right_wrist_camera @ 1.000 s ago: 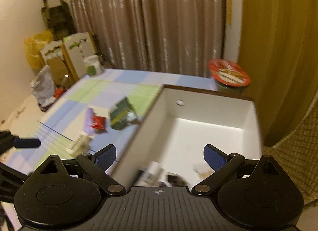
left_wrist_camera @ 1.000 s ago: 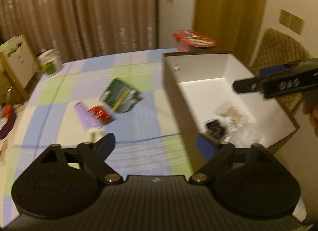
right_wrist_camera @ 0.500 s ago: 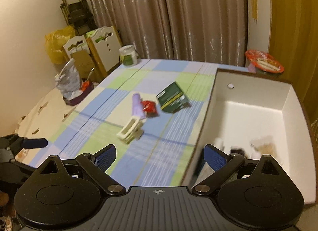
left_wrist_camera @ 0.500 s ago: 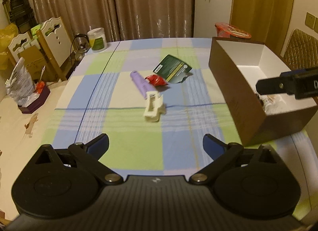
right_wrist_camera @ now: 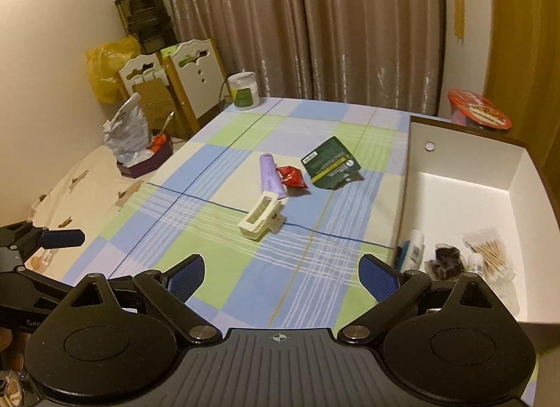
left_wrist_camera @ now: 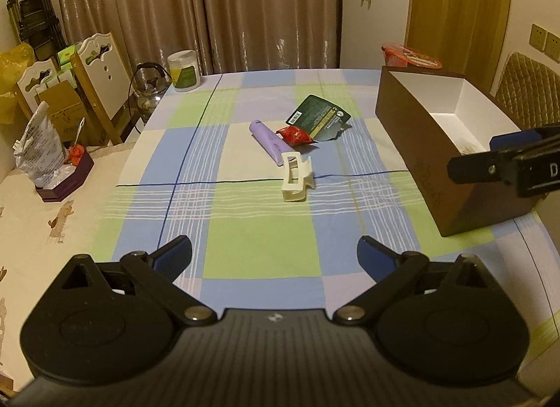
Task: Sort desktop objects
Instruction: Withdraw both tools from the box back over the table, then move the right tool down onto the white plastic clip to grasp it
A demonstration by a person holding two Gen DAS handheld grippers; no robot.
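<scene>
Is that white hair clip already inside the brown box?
No, the white hair clip lies on the checked tablecloth, outside the box.

Bare tablecloth (left_wrist_camera: 245,232) lies open on the near side of the cream clip (left_wrist_camera: 295,176). Behind the clip, touching it, the purple tube (left_wrist_camera: 267,141) blocks. Right of the clip, the brown box (left_wrist_camera: 420,148) walls off passage.

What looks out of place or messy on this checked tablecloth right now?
Four things lie loose mid-table instead of in the brown box: a purple tube touching a cream hair claw clip, a crumpled red wrapper, and a green packet lying askew. Nothing looks spilled.
</scene>
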